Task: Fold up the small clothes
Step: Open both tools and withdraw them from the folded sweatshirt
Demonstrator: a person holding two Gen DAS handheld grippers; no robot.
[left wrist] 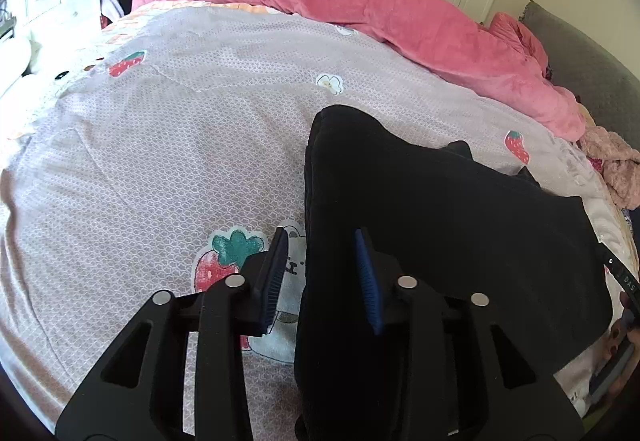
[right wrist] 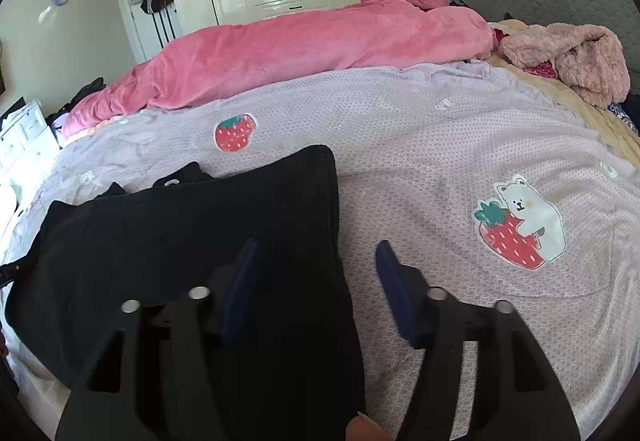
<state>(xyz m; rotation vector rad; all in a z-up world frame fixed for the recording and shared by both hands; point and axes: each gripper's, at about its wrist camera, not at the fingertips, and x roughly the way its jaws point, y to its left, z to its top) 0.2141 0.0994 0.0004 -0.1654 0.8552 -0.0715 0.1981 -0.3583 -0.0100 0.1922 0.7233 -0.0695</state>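
Both tools, left tool [left wrist: 322, 277] and right tool [right wrist: 314, 283], are open over the black garment [left wrist: 440, 221] edges; a shallow grip may slip and spoil the fold.

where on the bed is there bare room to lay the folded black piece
Free: lilac sheet left of the black garment, up to the pink duvet; also around the bear print. Crowded: fuzzy pink garment by the headboard.

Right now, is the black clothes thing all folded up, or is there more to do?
Partly done. The black garment lies flattened on the lilac bedsheet, with one layer seemingly folded over. Nothing is in hand: the left gripper and right gripper are both open, straddling its opposite side edges. It looks too wide to be finished, so another fold probably remains. The fluffy pink garment waits untouched.
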